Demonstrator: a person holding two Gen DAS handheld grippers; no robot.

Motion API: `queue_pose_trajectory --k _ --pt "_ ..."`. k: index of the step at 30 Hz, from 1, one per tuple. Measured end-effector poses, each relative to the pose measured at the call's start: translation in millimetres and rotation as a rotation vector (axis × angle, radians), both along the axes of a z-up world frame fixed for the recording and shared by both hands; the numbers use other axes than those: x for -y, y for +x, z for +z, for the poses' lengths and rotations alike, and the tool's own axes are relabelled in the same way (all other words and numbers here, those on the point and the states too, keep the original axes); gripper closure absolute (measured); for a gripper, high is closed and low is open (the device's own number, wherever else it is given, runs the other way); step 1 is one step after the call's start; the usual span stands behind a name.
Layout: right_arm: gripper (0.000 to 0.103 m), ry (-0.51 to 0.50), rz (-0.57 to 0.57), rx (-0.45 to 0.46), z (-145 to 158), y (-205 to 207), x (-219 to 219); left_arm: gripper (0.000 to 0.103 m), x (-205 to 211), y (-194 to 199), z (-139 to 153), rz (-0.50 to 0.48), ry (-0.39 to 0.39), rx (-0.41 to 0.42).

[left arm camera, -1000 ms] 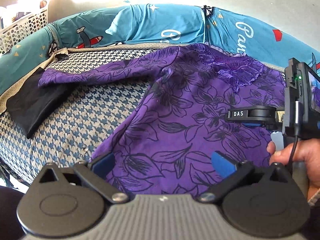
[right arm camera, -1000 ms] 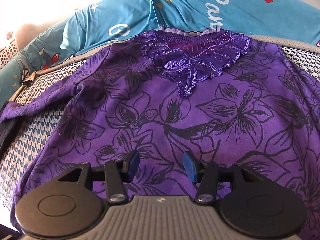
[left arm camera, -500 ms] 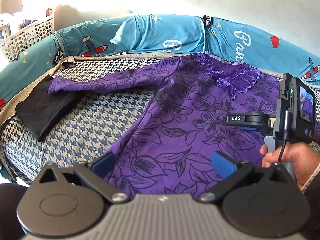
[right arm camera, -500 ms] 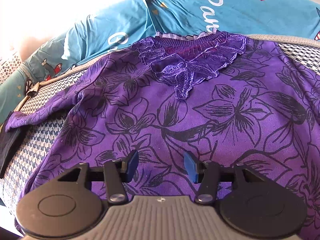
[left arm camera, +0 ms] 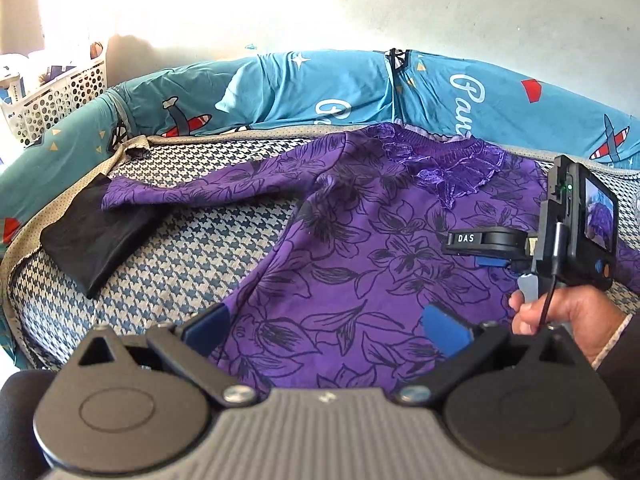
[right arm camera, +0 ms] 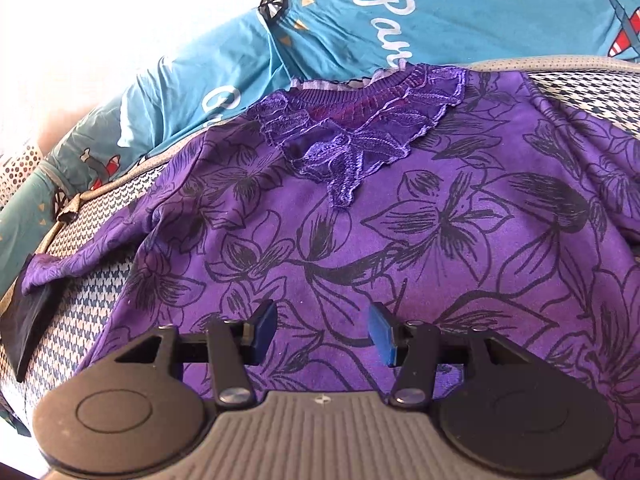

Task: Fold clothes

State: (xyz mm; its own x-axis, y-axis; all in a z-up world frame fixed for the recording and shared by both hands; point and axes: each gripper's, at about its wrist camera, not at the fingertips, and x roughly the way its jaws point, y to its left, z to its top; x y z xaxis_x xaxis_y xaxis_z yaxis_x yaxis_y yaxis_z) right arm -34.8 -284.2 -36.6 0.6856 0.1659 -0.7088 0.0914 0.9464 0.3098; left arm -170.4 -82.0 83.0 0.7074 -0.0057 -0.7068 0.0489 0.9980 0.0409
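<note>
We see the purple top (left arm camera: 360,248) spread flat on the checked cushion (left arm camera: 192,248), one sleeve (left arm camera: 192,190) reaching toward nine o'clock. It looks soft and limp; pinch a hem or cuff. Our left gripper (left arm camera: 324,326) gapes wide, our right gripper (right arm camera: 322,330) narrower, both holding nothing.

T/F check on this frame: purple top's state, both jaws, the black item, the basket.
1. The purple floral top lies spread flat, lace collar toward the blue cushions. True.
2. The left gripper is clamped on the hem. False: its jaws stand wide open, with nothing between them.
3. The right gripper has its jaws open over the top. True.
4. The black cloth lies on top of the purple sleeve. False: the sleeve end rests over the black cloth.
5. The white perforated basket sits on the houndstooth cover. False: it is beyond the cushions, at far left.
</note>
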Motion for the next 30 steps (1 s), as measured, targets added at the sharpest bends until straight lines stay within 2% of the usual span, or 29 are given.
queue_pose_trajectory --k 6,10,14,17,20,25,30 --pt "0.053 0.026 -0.02 -0.007 0.1 -2.8 8.1 0.0 7.4 -3.3 0.6 -0.02 0.006 0.001" --pt "0.053 0.05 0.013 0.011 3.2 -6.1 6.1 0.0 6.7 -4.4 0.9 -0.021 -0.001 0.005" --pt "0.053 0.017 0.078 0.018 4.0 -7.8 -6.0 0.0 5.1 -3.8 -0.9 -0.017 -0.008 0.0" --pt "0.053 -0.001 0.085 0.019 3.4 -8.0 -10.0 0.0 4.3 -3.3 -2.6 -0.018 -0.013 -0.005" --pt "0.053 0.02 0.072 0.016 2.9 -8.5 -7.7 0.0 2.7 -2.2 -4.0 -0.018 -0.02 -0.007" --pt "0.053 0.027 0.12 0.05 7.3 -11.9 -13.2 0.0 -0.4 1.3 -10.3 -0.017 -0.03 -0.022" --pt "0.053 -0.027 0.143 0.011 0.9 -7.9 -23.8 0.0 -3.8 5.1 -17.2 -0.014 -0.04 -0.04"
